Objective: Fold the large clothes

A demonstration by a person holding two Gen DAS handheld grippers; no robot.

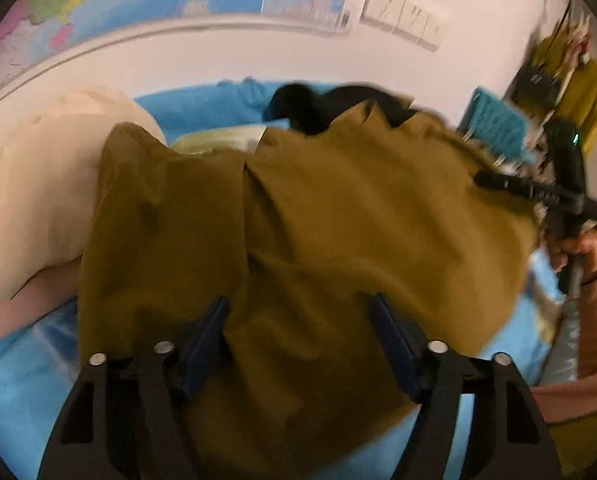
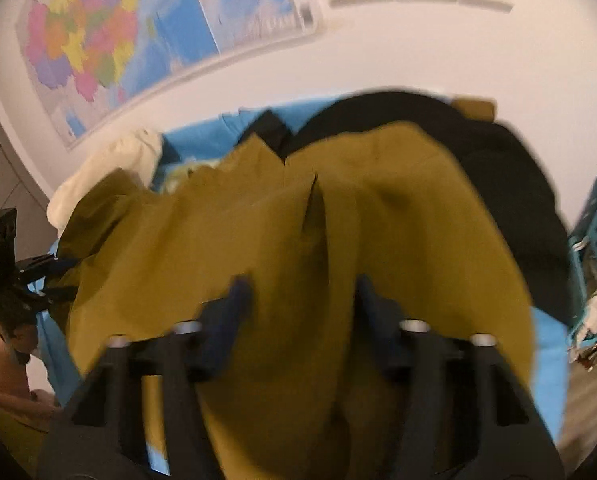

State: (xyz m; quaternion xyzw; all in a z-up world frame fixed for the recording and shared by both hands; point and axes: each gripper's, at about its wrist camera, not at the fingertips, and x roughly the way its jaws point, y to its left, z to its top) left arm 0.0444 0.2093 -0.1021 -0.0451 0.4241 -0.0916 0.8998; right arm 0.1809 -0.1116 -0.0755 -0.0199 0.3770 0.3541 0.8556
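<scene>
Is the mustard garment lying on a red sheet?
No: in the left wrist view the mustard garment lies on a blue sheet.

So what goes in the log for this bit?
garment: mustard garment on blue sheet | left gripper: open | right gripper: open

Motion-blurred mustard garment (image 2: 298, 240) — near hem cut off below

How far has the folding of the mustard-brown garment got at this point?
Done: the mustard garment is spread on the blue sheet, with one long crease. In hand: nothing gripped; the left gripper and right gripper hover with jaws apart over its near edge. Left: no finished fold shows; the black garment waits behind.
</scene>
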